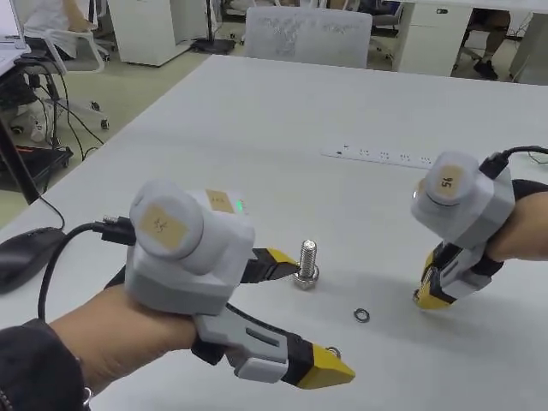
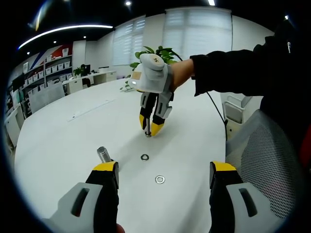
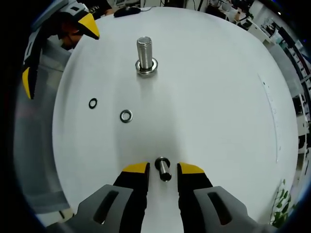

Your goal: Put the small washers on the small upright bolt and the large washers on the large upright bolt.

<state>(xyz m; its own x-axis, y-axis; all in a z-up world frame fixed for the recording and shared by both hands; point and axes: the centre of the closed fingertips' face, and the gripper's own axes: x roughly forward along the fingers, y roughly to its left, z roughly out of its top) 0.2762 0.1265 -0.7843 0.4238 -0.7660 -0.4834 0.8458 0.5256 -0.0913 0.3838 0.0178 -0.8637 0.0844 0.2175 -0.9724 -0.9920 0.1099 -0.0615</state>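
Note:
The large upright bolt (image 1: 307, 262) (image 3: 145, 53) stands mid-table with a large washer (image 3: 146, 68) around its base. My left gripper (image 1: 308, 315) (image 2: 164, 170) is open wide just beside it, and its upper jaw nearly touches the bolt. Two loose washers lie on the table, a small dark one (image 3: 93, 103) (image 2: 145, 157) and a bigger silver one (image 3: 126, 116) (image 2: 160, 179). My right gripper (image 1: 426, 296) (image 3: 163, 171) is tipped down over the small upright bolt (image 3: 163, 168), which stands between its narrowly parted jaws with a gap on each side.
A white power strip (image 1: 377, 157) lies across the far part of the white table (image 1: 257, 128). A black mouse (image 1: 21, 257) and its cable sit at the left edge. A mesh chair (image 1: 308, 34) stands beyond the far edge.

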